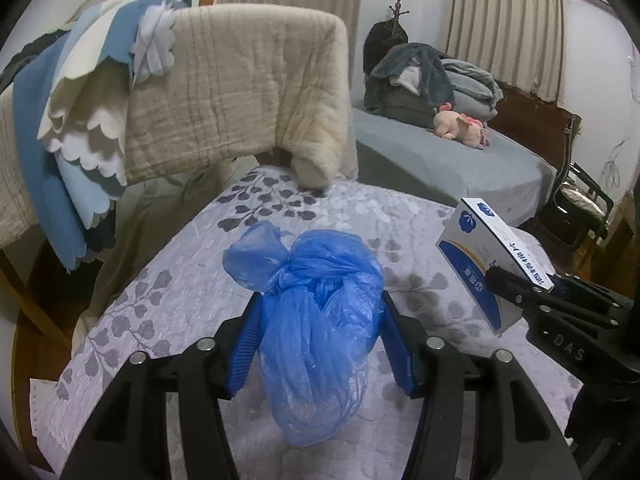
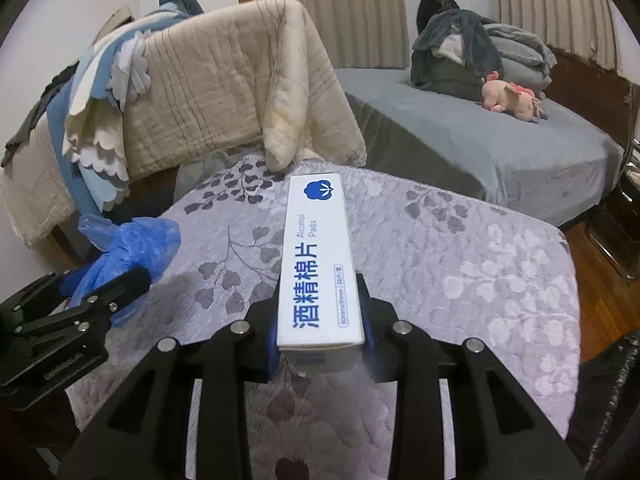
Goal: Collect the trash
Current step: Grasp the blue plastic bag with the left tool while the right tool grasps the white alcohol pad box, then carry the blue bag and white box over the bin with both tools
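1. A knotted blue plastic trash bag point(image 1: 316, 320) sits between the two blue-padded fingers of the left gripper point(image 1: 320, 344). Both pads press into its sides below the knot, so the fingers are closed on the bag. It seems to hang just above the quilt, though I cannot tell whether its bottom touches the fabric.

2. A long white box of alcohol pads point(image 2: 320, 264) is held by the right gripper point(image 2: 322, 320). The fingers are clamped on the box's near end, one on each long side, and the far end sticks out forward over the quilt.

3. Each item is likely held by its narrowest, firmest part: the bag just under its tied neck so it cannot slip out, the box across its short width so the fingers can span it. My reading is that both are collected trash, ready to be carried off.

4. Both grippers point forward and slightly down, side by side and near each other, left one lower. Each one shows at the edge of the other's view.

5. Below them lies a pale lilac quilt point(image 2: 460, 260) with a grey leaf pattern, covering a bed or table.

6. Behind it, a beige blanket point(image 1: 240, 88) drapes over a chair back. Further right is a grey bed point(image 2: 500, 148) with a pink plush toy point(image 2: 512, 98).
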Demonstrator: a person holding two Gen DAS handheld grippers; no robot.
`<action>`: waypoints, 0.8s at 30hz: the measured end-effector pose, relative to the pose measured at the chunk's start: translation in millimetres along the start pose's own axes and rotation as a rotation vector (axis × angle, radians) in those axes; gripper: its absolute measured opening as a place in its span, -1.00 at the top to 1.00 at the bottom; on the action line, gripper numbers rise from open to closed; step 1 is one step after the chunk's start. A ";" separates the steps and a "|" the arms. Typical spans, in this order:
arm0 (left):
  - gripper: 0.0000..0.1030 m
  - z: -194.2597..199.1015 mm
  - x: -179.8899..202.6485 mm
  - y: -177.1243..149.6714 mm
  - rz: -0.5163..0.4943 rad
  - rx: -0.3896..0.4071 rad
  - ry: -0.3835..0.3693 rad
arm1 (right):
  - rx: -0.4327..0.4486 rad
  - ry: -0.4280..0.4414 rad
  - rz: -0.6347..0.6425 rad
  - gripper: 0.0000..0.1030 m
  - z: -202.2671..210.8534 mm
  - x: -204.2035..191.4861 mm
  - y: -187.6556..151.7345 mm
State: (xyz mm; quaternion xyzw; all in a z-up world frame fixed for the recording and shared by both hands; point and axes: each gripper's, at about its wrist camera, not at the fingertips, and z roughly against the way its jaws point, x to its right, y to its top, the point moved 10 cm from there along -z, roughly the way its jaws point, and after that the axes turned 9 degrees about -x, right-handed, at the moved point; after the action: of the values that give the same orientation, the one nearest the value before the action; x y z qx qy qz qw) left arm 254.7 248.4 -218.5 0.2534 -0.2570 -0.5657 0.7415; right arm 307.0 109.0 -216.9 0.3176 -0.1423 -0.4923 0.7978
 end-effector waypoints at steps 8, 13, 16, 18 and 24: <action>-0.09 27.6 25.9 0.4 -0.015 0.028 -0.025 | 0.024 -0.010 -0.013 0.41 41.1 11.2 -5.1; -0.09 46.7 46.5 -3.7 -0.026 0.037 -0.054 | 0.035 -0.023 -0.022 0.41 70.3 20.7 -12.5; -0.09 58.1 61.1 -6.2 -0.035 0.038 -0.075 | 0.033 -0.027 -0.035 0.41 85.2 26.6 -18.6; -0.09 66.1 71.0 -7.4 -0.047 0.043 -0.086 | 0.042 -0.032 -0.040 0.41 99.7 31.8 -23.3; -0.09 92.9 102.4 -11.8 -0.090 0.059 -0.129 | 0.061 -0.051 -0.041 0.41 135.0 42.9 -36.8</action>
State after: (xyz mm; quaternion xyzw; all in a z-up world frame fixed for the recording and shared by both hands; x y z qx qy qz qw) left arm 207.6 138.5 -147.9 0.2495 -0.3090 -0.6057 0.6895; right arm 228.9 10.5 -142.1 0.3320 -0.1713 -0.5120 0.7735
